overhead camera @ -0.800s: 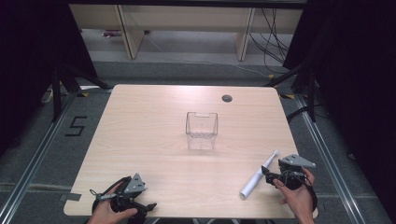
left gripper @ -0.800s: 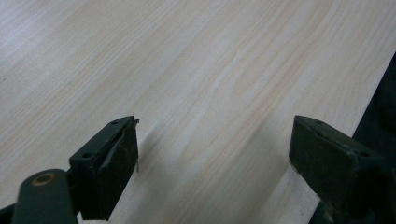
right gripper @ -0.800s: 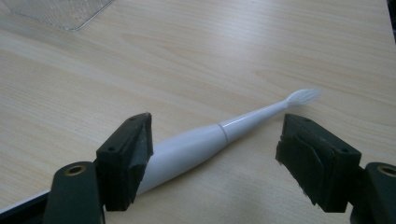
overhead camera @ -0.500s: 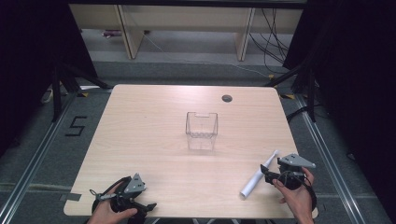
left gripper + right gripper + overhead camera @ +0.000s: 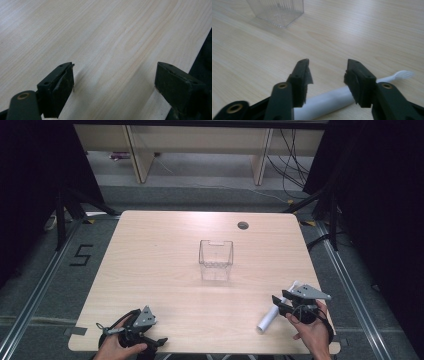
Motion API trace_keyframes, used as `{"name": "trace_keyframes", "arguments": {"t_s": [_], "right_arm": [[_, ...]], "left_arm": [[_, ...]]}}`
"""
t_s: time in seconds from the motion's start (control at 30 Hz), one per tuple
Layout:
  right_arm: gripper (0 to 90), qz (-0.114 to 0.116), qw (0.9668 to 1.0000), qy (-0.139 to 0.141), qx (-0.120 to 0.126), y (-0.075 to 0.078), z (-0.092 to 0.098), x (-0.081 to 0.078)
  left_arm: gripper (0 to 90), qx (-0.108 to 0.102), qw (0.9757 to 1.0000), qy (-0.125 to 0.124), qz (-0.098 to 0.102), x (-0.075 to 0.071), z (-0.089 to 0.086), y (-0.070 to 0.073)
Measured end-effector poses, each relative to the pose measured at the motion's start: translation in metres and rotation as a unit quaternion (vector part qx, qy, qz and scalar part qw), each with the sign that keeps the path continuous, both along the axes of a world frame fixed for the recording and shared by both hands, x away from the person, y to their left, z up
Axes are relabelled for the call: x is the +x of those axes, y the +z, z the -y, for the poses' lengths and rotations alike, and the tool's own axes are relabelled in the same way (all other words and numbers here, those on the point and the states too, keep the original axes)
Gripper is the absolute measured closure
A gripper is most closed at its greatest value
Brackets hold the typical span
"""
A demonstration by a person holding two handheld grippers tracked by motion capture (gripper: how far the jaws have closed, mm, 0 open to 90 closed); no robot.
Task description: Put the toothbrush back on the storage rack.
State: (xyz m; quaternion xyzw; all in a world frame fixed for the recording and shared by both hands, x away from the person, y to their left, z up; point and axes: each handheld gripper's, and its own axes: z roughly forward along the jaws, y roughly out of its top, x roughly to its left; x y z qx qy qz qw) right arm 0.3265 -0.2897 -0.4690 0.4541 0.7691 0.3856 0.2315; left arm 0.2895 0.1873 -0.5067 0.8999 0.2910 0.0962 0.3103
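Toothbrush (image 5: 332,100) lies just under the open right claw (image 5: 327,75); its round handle could roll away when pinched. Left claw (image 5: 113,82) gapes empty.

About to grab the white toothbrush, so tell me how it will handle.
The toothbrush has a round, smooth handle lying flat, so it may roll or slip if nudged. It looks stiff and probably light. The right gripper stands open above it.

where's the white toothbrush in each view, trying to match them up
High view: the white toothbrush lies at lower right, beside the right gripper.
Right gripper view: it lies across the bottom, under the open jaws, head at right.
Left gripper view: bare tabletop.
Shared landmark: the clear plastic box.
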Motion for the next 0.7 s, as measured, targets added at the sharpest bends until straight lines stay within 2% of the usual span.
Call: {"name": "trace_keyframes", "arguments": {"t_s": [0.03, 0.07, 0.1, 0.13, 0.2, 0.23, 0.27, 0.3, 0.33, 0.37, 0.43, 0.47, 0.5, 0.53, 0.57, 0.67, 0.7], "right_arm": [[60.6, 0.0, 1.0, 0.0, 0.0, 0.0, 0.0, 0.0], [66.7, -0.013, 0.9999, 0.006, 0.005, 0.001, -0.004, -0.002], [66.7, -0.013, 0.9999, 0.006, 0.005, 0.001, -0.004, -0.002], [69.6, -0.005, 0.9999, 0.012, -0.001, 0.0, -0.004, -0.002], [77.1, -0.007, 0.9997, 0.024, -0.004, 0.0, -0.008, -0.003], [77.1, -0.007, 0.9997, 0.024, -0.004, 0.0, -0.008, -0.003], [81.6, -0.017, 0.9991, 0.038, 0.006, -0.001, -0.011, -0.005], [83.6, -0.02, 0.9987, 0.046, 0.004, -0.002, -0.013, -0.004], [85.4, -0.036, 0.9987, 0.033, 0.011, -0.001, -0.016, -0.008], [87.1, -0.019, 0.9981, 0.058, -0.004, -0.003, -0.015, -0.005], [88.3, -0.023, 0.9977, 0.063, -0.011, -0.003, -0.017, -0.006], [89.5, -0.042, 0.9975, 0.057, -0.003, -0.004, -0.022, -0.009], [89.9, -0.046, 0.997, 0.062, -0.003, -0.005, -0.024, -0.01], [90.0, -0.035, 0.9954, 0.086, -0.024, -0.007, -0.027, -0.008], [90.0, -0.035, 0.9954, 0.086, -0.024, -0.007, -0.027, -0.008], [90.0, -0.035, 0.9918, 0.112, -0.05, -0.01, -0.03, -0.007], [90.0, -0.035, 0.9918, 0.112, -0.05, -0.01, -0.03, -0.007]], "left_arm": [[15.1, 0.0, 1.0, 0.0, 0.0, 0.0, 0.0, 0.0], [15.2, 0.0, 1.0, 0.001, 0.004, 0.0, 0.0, -0.001], [15.2, -0.01, 0.9999, 0.008, 0.008, 0.0, 0.0, -0.002], [15.2, -0.008, 0.9999, 0.006, 0.008, 0.0, 0.0, -0.002], [15.2, -0.01, 0.9999, 0.009, 0.008, 0.0, 0.001, -0.002], [15.2, -0.01, 0.9999, 0.009, 0.008, 0.0, 0.001, -0.002], [15.2, -0.009, 0.9999, 0.006, 0.008, 0.0, 0.001, -0.002], [15.2, -0.009, 0.9999, 0.005, 0.007, 0.0, 0.001, -0.002], [15.2, -0.009, 0.9999, 0.006, 0.007, 0.0, 0.0, -0.002], [15.2, -0.009, 0.9999, 0.008, 0.007, 0.0, 0.0, -0.002], [15.2, -0.01, 0.9999, 0.009, 0.008, 0.0, 0.0, -0.002], [15.2, -0.009, 0.9999, 0.008, 0.008, 0.0, 0.0, -0.001], [15.2, -0.011, 0.9999, 0.01, 0.009, 0.0, 0.0, -0.002], [15.2, -0.008, 0.9999, 0.007, 0.007, 0.0, 0.0, -0.002], [15.2, -0.008, 0.9999, 0.007, 0.007, 0.0, 0.0, -0.002], [15.2, -0.01, 0.9999, 0.004, 0.005, -0.001, 0.001, -0.002], [15.2, -0.01, 0.9999, 0.004, 0.005, -0.001, 0.001, -0.002]]}}
